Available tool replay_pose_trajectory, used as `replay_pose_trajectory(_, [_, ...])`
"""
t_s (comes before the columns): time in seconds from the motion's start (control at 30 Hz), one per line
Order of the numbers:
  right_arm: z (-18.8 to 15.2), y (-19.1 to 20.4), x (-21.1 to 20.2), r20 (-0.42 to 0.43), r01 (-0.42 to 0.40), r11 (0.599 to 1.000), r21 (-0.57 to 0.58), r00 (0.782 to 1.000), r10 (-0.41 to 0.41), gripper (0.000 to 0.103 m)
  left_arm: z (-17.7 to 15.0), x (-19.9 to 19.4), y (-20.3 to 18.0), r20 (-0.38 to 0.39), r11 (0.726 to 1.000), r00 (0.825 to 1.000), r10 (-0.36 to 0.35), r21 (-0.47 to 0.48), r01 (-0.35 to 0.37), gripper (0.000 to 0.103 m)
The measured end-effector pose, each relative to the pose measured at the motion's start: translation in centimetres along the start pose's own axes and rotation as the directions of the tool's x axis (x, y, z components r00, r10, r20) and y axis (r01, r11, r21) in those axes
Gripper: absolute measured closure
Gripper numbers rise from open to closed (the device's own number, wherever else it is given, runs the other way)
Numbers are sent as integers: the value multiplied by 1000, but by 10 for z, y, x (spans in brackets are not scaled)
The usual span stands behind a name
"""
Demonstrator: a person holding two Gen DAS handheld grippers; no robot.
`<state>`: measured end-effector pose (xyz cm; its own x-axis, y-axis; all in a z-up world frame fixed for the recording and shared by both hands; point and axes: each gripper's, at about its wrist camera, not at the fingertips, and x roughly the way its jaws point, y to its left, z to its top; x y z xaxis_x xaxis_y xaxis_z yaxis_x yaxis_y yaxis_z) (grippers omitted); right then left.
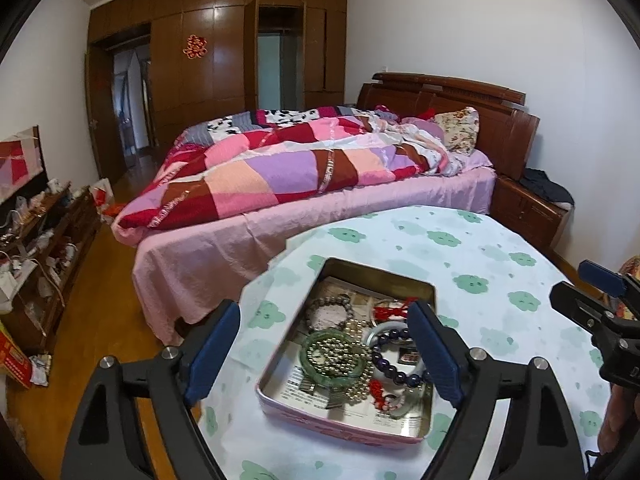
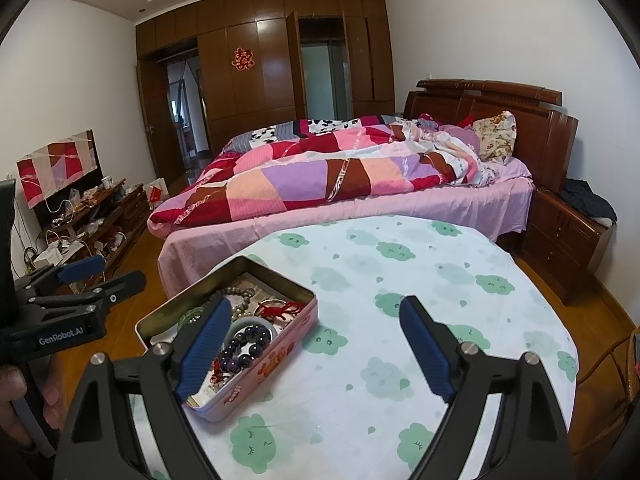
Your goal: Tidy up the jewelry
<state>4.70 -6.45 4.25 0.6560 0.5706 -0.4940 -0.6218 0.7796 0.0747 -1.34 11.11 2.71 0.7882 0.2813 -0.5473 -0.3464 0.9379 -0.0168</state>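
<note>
Jewelry sits heaped in 1 open pink tin [image 1: 280, 408] on a table [image 1: 500, 280] covered with a cloud-print cloth, and the pile gives no clear verdict on progress. All the pieces I can make out are inside the tin and none lies on the cloth, which would fit a job that has gathered everything in. Yet they overlap in a tangle, which would equally fit a pile waiting to be sorted. I cannot tell which from these views.

Inside the tin, over a lining of printed paper, a green bangle [image 1: 334, 360] lies across a string of small pale gold beads. A grey bead bracelet [image 1: 330, 311] rests toward the far end. A dark purple bead bracelet [image 2: 244, 350] sits beside a white bangle [image 2: 256, 326], and red knotted cord [image 2: 282, 309] trails near the far wall. Smaller items underneath are too jumbled to name.

The left gripper [image 1: 326, 354] hangs directly over the tin with its 2 blue fingers spread wide, holding nothing. The right gripper [image 2: 316, 344] is also spread and empty; its left finger overlaps the tin's near corner in view while its right finger hovers over bare cloth.
</note>
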Motion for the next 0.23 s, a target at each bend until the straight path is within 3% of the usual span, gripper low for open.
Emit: replay_pose_trajectory(0.23, [-2,0,2,-2,3,1000,-1,1000,-3,12,-2,0,0,1,1000,1000,-7,4,7,16])
